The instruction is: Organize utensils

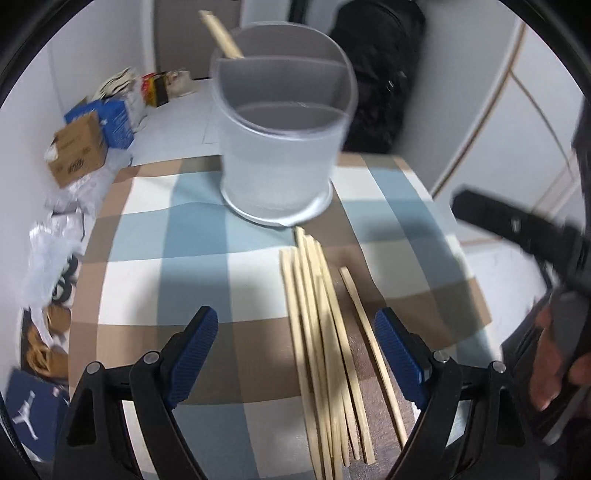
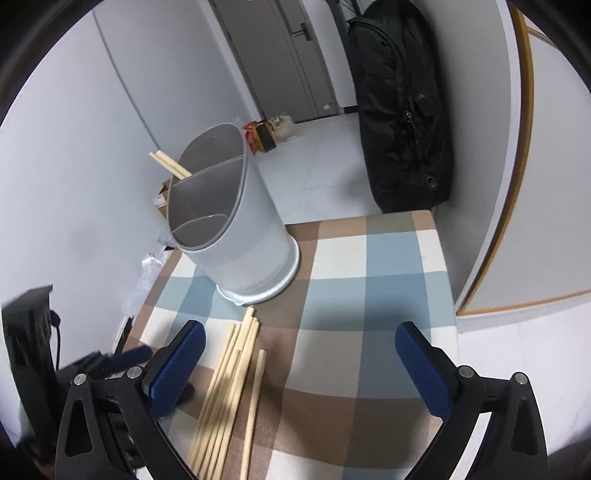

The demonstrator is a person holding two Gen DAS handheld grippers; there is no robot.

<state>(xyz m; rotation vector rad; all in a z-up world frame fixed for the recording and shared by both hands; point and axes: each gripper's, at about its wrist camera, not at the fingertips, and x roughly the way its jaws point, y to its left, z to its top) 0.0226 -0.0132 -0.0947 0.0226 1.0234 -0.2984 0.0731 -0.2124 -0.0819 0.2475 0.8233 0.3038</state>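
Note:
A grey divided utensil holder [image 1: 282, 147] stands at the far side of the checked tablecloth [image 1: 184, 229], with a pair of wooden chopsticks [image 1: 221, 33] leaning out of its back compartment. Several loose wooden chopsticks [image 1: 325, 339] lie in a bundle on the cloth in front of it. My left gripper [image 1: 295, 354] is open and empty above their near ends. In the right wrist view the holder [image 2: 240, 221] and the bundle [image 2: 229, 387] show too. My right gripper [image 2: 301, 369] is open and empty, with the bundle by its left finger.
Cardboard boxes [image 1: 79, 151] and plastic bags lie on the floor to the left of the table. A black bag [image 2: 402, 110] leans on the wall behind the table. The right hand-held gripper [image 1: 517, 229] shows at the right of the left wrist view.

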